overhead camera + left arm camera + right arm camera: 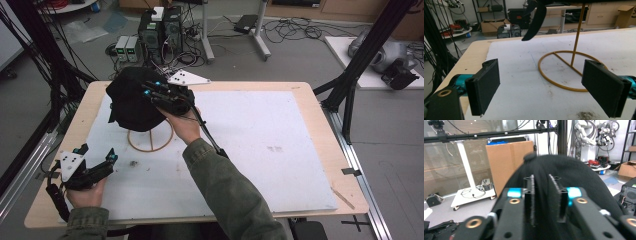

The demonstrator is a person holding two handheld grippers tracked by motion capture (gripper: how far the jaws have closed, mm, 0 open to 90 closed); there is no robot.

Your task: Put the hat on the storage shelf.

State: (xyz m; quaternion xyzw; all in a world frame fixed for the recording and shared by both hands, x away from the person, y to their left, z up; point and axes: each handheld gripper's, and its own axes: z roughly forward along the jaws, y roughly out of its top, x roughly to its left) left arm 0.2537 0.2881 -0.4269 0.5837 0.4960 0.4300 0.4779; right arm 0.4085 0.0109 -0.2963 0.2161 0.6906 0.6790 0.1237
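At desk's near-left edge: left gripper [96,161], hand-held, jaws spread wide, nothing between them, idle and aimed toward the stand. Farther in, left of centre: wire stand [150,140], gold ring base flat on white desk cover [260,150], thin upright rod [578,35] rising from the ring. Atop the stand: black cap [132,102], soft dark fabric, domed crown with small top button [530,157], peak [535,23] drooping at one side, draped loosely over the stand's head. Against the cap's right flank: right gripper [162,92], jaws nearly closed, fold of cap fabric apparently pinched between them. Step judged in hand: gripping cap on its stand. Next move likely calling for a straight lift clear of the rod, stand kept from tipping
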